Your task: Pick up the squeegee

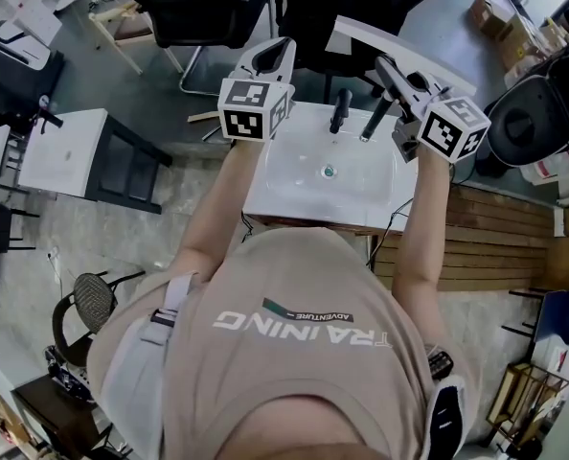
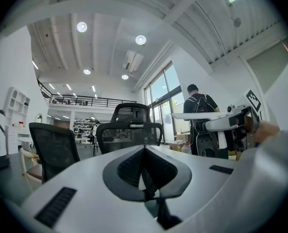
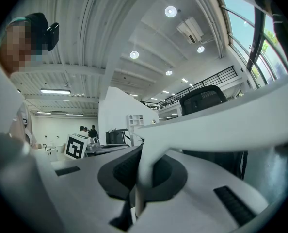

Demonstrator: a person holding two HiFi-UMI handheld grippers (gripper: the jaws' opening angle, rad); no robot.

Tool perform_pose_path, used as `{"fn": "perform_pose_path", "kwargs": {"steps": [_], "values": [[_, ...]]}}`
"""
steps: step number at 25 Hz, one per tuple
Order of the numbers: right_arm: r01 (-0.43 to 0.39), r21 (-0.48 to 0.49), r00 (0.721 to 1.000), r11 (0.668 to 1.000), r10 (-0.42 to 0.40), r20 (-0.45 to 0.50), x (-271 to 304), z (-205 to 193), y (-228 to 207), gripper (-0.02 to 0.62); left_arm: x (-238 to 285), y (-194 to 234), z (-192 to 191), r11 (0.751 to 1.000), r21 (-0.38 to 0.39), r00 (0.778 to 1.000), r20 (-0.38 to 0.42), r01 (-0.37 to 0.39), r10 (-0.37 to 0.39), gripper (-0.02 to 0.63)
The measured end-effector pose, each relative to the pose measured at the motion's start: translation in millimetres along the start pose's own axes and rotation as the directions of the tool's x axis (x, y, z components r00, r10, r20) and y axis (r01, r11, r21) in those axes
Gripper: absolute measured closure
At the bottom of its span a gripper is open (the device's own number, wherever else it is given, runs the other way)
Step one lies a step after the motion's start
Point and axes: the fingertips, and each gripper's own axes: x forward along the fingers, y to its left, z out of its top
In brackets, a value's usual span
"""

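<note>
A: Where is the squeegee (image 3: 183, 130)?

B: Up in the air. The right gripper (image 3: 146, 154) has its fingers pinching the white handle, and the blade runs crosswise just past their tips.

A: And the left gripper (image 2: 144, 149)?

B: Its fingers are pressed together with nothing between them. From the head view it is raised beside the right one, both showing over the back edge of the white sink (image 1: 294, 185).

squeegee (image 3: 221, 123) blade cut off at right edge, handle end buried inside right gripper (image 3: 142, 165)
</note>
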Motion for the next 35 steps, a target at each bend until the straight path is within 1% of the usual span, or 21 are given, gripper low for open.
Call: {"fn": "perform_pose_path", "kwargs": {"steps": [8,30,35], "values": [[-0.017,-0.004,1.000,1.000,0.017,-0.006,2,0,2,0.568,-2,-1,2,1.000,0.007,1.000,0.000,-0.004,0.004,0.592],[0.003,0.015,1.000,1.000,-0.002,-0.018,1,-8,-3,0.568,-4,0,0,1.000,-0.004,1.000,-0.004,0.002,-0.002,0.592],[-0.006,0.006,1.000,1.000,0.006,-0.023,2,-10,-2,0.568,-5,1,-1,1.000,-0.002,1.000,-0.001,0.002,-0.002,0.592]]}}
